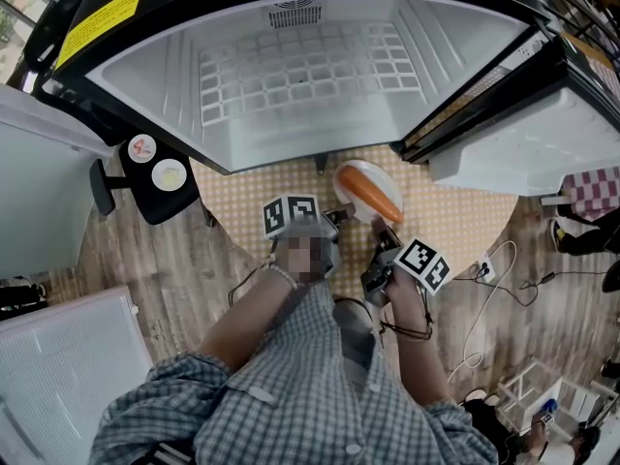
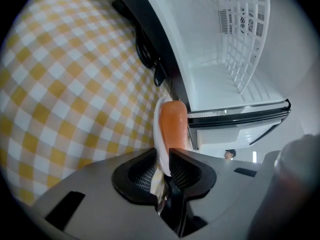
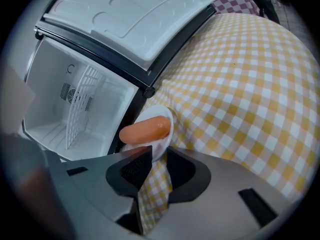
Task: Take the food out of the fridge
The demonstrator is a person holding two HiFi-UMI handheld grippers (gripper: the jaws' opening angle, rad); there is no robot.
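Fridge: the fridge [image 1: 310, 76] stood open, and the compartment in view was bare down to its white wire rack.
Food: a sausage [image 1: 369, 193] lay on a white plate [image 1: 349, 170], out of the fridge and held in front of its lower edge, above the checked table [image 1: 455, 221].
Left tongs: the left tongs [image 2: 168, 156] were clamped on the plate's rim, with the plate seen edge-on between the pads.
Right tongs: the right tongs [image 3: 159, 156] stood narrowly apart just at the plate's near rim, with checked cloth showing through the gap, so they seemed to grip nothing.
Step, as judged: carrying the plate clear, to set it on the table.
Risk, roll: the sausage lay loose, so a tilt of the plate could send it off.
Risk, slip: a one-sided pinch on a smooth rim might let the plate pivot or drop.
Risk, knock: the fridge's edge was near and could catch the plate.
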